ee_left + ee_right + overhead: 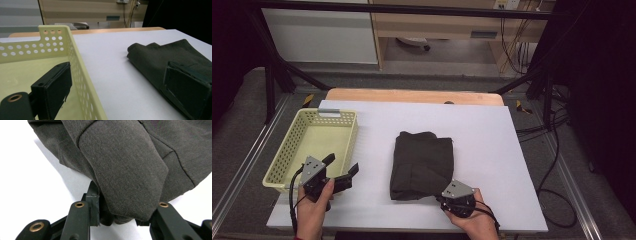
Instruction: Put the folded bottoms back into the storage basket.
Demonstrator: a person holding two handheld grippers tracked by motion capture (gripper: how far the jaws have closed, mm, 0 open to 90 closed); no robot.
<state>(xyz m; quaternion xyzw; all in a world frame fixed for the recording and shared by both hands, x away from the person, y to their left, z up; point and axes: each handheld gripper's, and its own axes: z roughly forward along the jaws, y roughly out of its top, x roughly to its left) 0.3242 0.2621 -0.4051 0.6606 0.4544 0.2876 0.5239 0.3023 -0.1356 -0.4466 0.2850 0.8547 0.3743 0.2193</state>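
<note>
One yellow perforated basket (285, 162) is seen at the table's left edge, w/ nothing inside. The left gripper (343, 171) is held at the basket's near right corner, jaws spread wide and nothing between them; in the left gripper view one jaw is seen over the basket's (75, 57) inside, the other over the cloth side, so the basket's right wall is straddled w/o contact that can be made out.

Approx. at the centre of the white table top (492, 145) one folded dark grey garment (422, 164) is laid flat, well apart from the basket. Its near right corner is met by the right gripper (447, 196), held in a hand at the table's near edge. In the right gripper view the garment's (130, 167) near fold is seen between the two black jaws, which are narrowed around it; the left pad (94, 207) is seen against the cloth, the right pad is mostly hidden by the fold. The fold is taken as gripped, the cloth bunched slightly there.

No brand, label or readable writing is made out on garment, basket or grippers.

Count: 1 basket, 1 garment, 2 grippers, 2 hands.
</note>
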